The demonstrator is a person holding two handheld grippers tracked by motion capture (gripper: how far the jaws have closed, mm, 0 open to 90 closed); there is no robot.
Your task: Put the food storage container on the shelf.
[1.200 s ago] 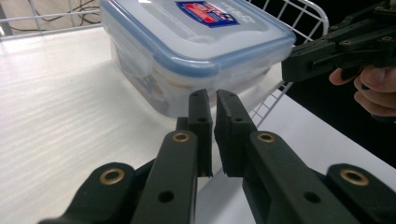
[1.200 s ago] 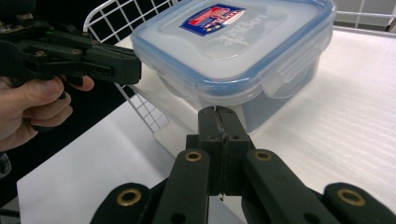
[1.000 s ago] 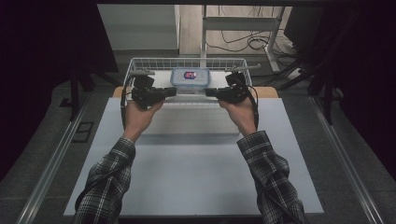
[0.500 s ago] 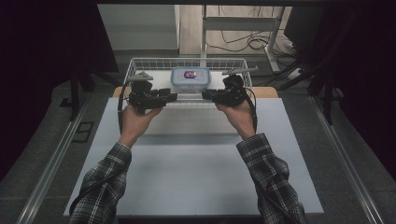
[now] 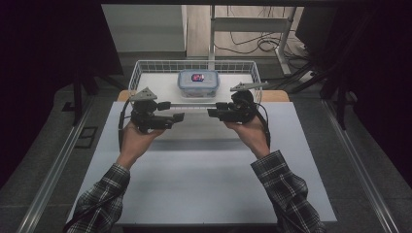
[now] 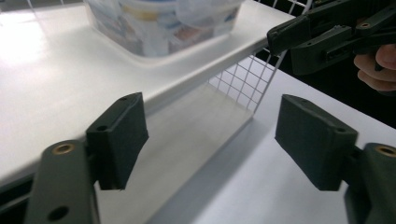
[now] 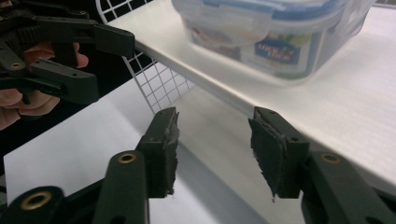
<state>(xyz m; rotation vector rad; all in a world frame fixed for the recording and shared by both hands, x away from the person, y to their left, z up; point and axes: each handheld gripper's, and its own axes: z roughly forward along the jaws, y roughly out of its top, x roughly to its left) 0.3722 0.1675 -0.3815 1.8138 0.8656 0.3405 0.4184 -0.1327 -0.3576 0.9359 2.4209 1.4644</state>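
Your left gripper [image 5: 177,117] and right gripper [image 5: 214,113] both hang spread, gripping nothing, tips facing each other. The box [image 5: 198,82] sits at 12 o'clock in the basket [image 5: 141,68].

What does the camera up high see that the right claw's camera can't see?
The high view alone takes in the whole wire basket, both plaid sleeves and the cables on the floor. The right gripper view alone gives the box's side label and the worn pads of the right claw, standing open. Both share the clear lidded box, the white table and the left claw.
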